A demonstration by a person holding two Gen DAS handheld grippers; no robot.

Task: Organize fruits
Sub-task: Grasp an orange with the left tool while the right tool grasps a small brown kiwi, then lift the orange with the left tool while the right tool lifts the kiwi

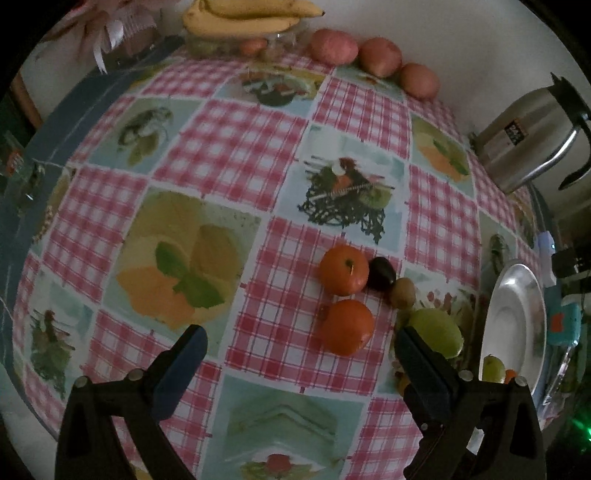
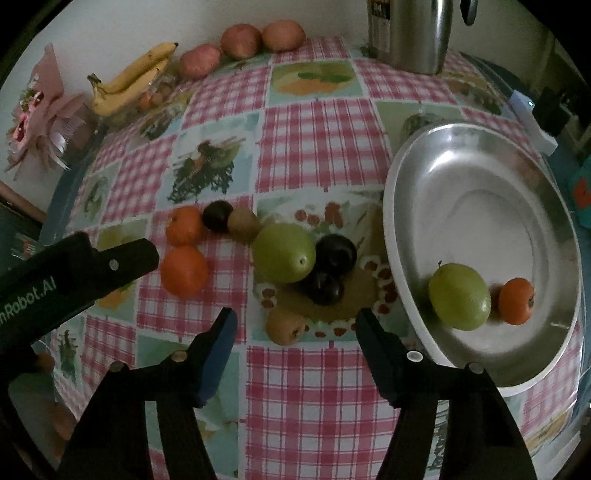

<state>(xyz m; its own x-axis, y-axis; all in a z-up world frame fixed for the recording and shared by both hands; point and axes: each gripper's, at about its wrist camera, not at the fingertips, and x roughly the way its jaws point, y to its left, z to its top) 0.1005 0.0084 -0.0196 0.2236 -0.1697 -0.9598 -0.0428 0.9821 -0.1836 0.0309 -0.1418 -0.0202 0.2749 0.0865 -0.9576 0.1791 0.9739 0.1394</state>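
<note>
Loose fruit lies on the checked tablecloth: two oranges [image 2: 184, 271] [image 2: 183, 225], a dark plum [image 2: 217, 215], a kiwi [image 2: 242, 222], a green apple [image 2: 283, 252], two more dark plums [image 2: 334, 254] and a brown kiwi [image 2: 284, 325]. A steel plate [image 2: 524, 206] at the right holds a green apple [image 2: 460, 301] and a small orange fruit [image 2: 516, 301]. My right gripper [image 2: 295, 328] is open and empty, its fingers either side of the brown kiwi, just short of it. My left gripper [image 1: 299, 347] is open and empty, near the closer orange [image 1: 347, 326]; it also shows in the right wrist view [image 2: 122, 258].
Bananas [image 2: 129, 79] and three reddish apples [image 2: 240, 40] lie along the far edge by the wall. A steel kettle [image 2: 410, 33] stands at the back right. A pink wrapped bouquet [image 2: 40, 118] sits at the far left. A white device [image 2: 532, 122] lies beyond the plate.
</note>
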